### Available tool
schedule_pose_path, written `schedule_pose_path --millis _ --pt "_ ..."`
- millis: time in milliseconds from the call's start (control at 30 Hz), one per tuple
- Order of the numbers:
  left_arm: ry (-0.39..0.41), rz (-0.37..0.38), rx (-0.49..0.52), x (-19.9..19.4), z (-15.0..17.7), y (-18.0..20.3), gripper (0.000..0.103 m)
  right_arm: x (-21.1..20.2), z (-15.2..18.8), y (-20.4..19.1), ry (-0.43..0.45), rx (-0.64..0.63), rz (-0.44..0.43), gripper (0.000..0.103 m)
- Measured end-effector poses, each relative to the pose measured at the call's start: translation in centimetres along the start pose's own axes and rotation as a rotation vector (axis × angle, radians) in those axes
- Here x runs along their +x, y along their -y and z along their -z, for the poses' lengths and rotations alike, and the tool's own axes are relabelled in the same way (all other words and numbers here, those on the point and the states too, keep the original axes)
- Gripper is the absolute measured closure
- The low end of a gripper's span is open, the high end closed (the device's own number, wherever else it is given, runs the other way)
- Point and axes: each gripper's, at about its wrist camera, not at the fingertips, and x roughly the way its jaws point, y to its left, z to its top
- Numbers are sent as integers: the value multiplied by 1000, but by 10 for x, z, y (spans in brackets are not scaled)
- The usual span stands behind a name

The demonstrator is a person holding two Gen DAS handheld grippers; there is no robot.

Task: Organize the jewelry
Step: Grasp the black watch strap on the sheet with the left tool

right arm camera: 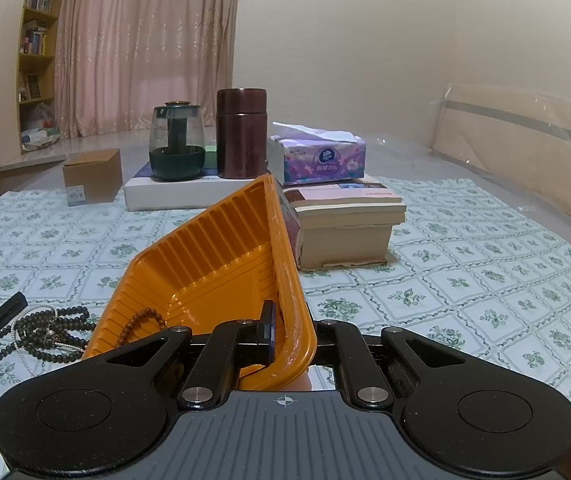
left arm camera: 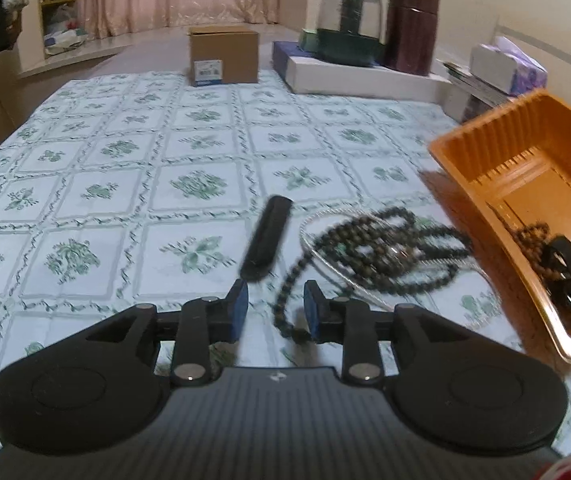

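Note:
A heap of dark bead necklaces (left arm camera: 385,252) lies on the flowered tablecloth with a thin silver chain (left arm camera: 327,222) under it. One bead strand trails down between the blue pads of my left gripper (left arm camera: 276,310), which is open and not pressing on it. A flat black bar (left arm camera: 265,236) lies just left of the heap. My right gripper (right arm camera: 281,330) is shut on the rim of an orange tray (right arm camera: 213,248), holding it tilted up; its right finger is hidden behind the wall. Brown beads (right arm camera: 141,320) and a dark ring-shaped piece (left arm camera: 561,256) rest in the tray (left arm camera: 505,152).
At the far side stand a cardboard box (left arm camera: 223,56), a glass teapot (left arm camera: 345,28) and a brown canister (left arm camera: 411,28) on a flat white box (left arm camera: 365,76). A tissue box (right arm camera: 317,158) sits on stacked books (right arm camera: 345,220) behind the tray.

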Motion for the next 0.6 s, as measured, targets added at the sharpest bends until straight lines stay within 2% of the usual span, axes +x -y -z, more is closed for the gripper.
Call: schedule_pose_path --millis 167,367,600 --pt "13 -22 5 13 -11 -8 77 0 0 0 1 0 1 93" --pt "-2 11 58 32 -16 -6 75 2 2 2 -5 1 6 94" --pt "-11 5 54 47 -22 -9 75 5 3 3 -14 -7 17 94"
